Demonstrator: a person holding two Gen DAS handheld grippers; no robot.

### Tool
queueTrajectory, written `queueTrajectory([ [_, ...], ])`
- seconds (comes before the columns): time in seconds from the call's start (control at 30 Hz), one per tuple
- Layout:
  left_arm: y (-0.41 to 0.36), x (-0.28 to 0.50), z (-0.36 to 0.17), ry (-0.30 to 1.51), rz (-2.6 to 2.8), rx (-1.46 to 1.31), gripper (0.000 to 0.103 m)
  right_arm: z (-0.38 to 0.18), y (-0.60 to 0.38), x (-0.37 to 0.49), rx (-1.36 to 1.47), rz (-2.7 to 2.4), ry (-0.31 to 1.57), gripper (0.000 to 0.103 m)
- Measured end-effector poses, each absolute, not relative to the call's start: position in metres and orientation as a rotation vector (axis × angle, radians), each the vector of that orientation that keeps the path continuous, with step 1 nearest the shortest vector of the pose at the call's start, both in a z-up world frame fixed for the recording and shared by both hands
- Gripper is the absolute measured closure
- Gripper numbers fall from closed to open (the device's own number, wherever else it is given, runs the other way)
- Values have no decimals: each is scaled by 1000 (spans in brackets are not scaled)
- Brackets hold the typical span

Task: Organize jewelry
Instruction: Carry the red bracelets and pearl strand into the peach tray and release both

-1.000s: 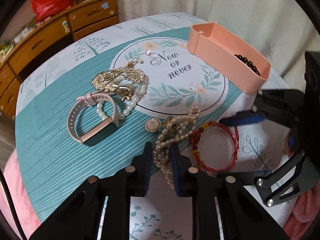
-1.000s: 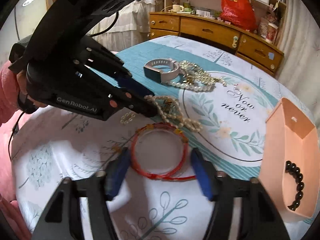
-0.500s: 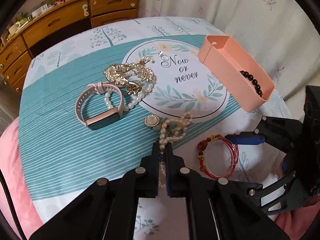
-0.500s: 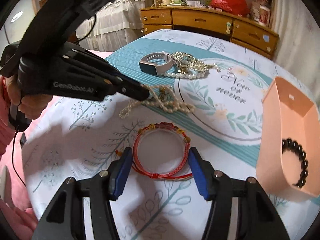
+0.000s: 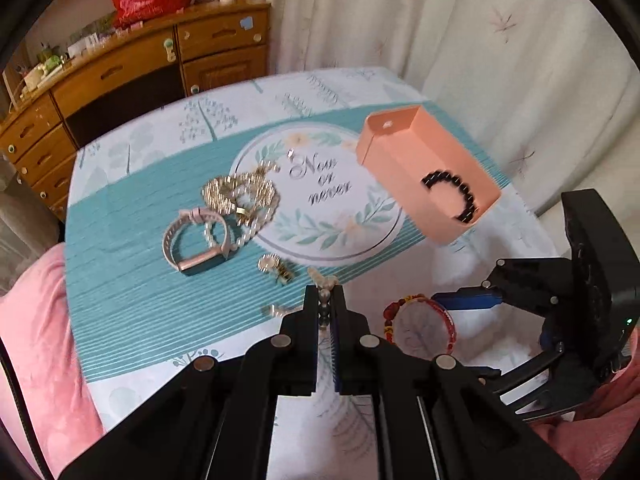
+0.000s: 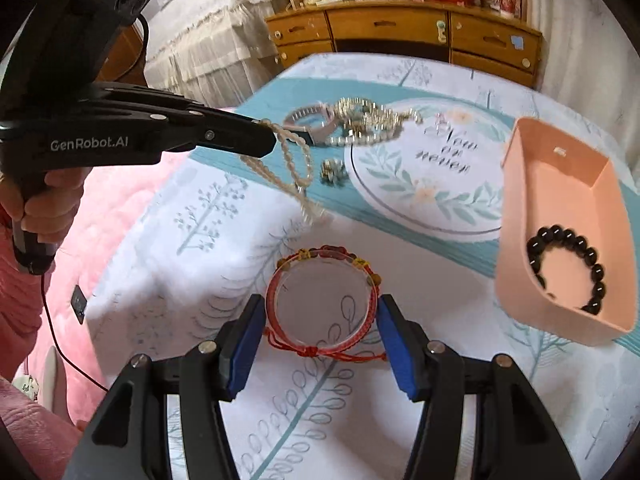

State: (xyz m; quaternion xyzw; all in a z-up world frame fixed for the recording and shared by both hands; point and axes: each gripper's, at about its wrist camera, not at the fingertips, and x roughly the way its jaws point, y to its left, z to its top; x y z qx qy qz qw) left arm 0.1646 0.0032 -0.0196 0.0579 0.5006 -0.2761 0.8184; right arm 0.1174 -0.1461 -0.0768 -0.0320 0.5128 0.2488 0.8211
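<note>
The left gripper (image 5: 325, 308) has its fingers closed narrow on a pearl necklace (image 6: 294, 168); in the right wrist view the strand hangs from the fingertips in loose loops, its long axis running down and away from the left gripper toward the surface (image 6: 200, 280), its lowest end near the cloth, though contact cannot be told through the blur; the right gripper (image 6: 322, 330) holds its blue fingers (image 6: 244, 344) wide on either side of a red bracelet (image 6: 324, 304), which lies flat on the white part of the cloth with its knot toward the gripper; whether the pads touch it cannot be told; to the right sits a pink tray (image 6: 516, 208), its long axis running away from the right camera, open side up, with a black bead bracelet (image 6: 568, 268) lying in its near end; further back on the teal band lie a pink watch (image 5: 196, 240), resting on its edge with the band looped, and just behind it, touching, a heap of gold chains and pearls (image 5: 244, 196); a small brooch (image 5: 274, 266) lies between that heap and the left gripper; a wooden dresser (image 5: 120, 80) stands beyond the surface.
</note>
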Motion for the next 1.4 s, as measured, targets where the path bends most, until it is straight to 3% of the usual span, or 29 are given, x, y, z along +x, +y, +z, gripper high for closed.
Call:
queueTrajectory([
  [0.8,-63,141,123,708,-735,82,100,38,-218,108,-7,422,766,45],
  [1.13,-111,152,124,669,-848,46,100,43,-275,112,85,301,739,45],
  [1.4,-148,175,90,748,-905,62,100,7,-302,127,154,253,804,45],
])
